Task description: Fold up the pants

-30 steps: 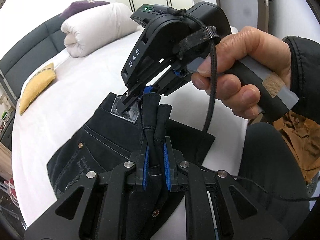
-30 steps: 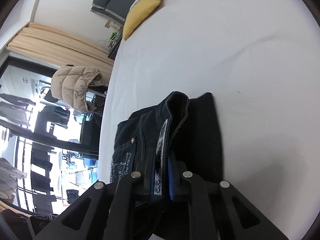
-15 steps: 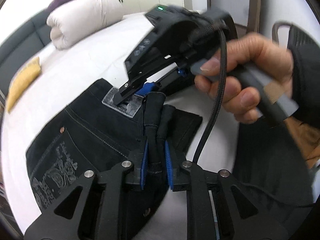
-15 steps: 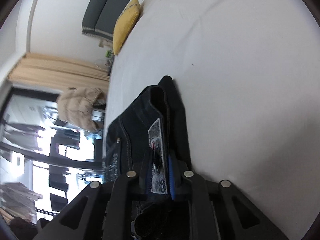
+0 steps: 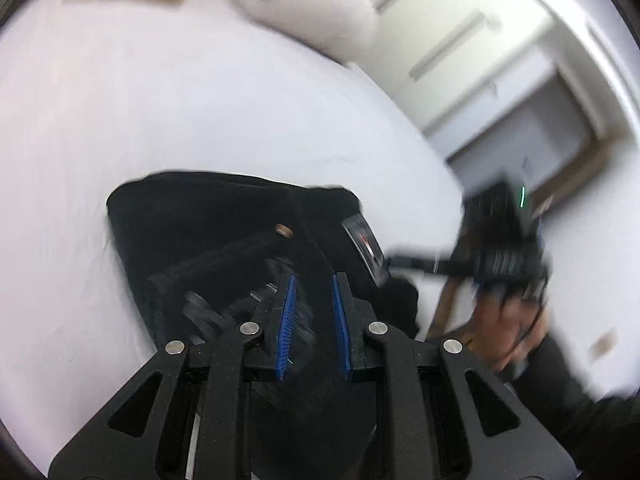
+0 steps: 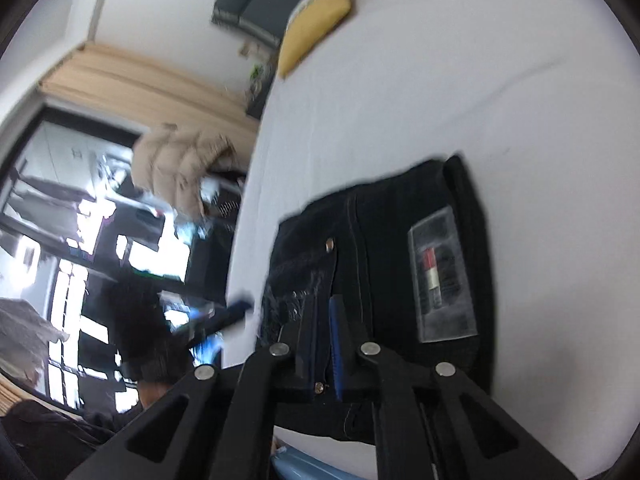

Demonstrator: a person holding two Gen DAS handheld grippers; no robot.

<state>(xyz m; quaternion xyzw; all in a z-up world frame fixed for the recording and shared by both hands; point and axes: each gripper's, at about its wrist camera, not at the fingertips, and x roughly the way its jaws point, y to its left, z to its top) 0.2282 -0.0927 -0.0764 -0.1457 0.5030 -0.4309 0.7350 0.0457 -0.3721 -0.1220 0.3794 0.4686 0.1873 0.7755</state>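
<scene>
Both parted jaws hover over the folded pants (image 5: 224, 216).

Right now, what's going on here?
A person with a gripper in each hand is folding black pants on a white bed. The pants lie in a compact folded stack, label up. The left gripper has its fingers apart over the stack. The right gripper is over its near edge, grip unclear through blur.

Each wrist camera looks forward along its own fingers, close above the bed. Both views share the folded black denim pants (image 5: 224, 216) (image 6: 384, 248) on the white bedsheet (image 5: 160, 100) (image 6: 440, 92).
</scene>
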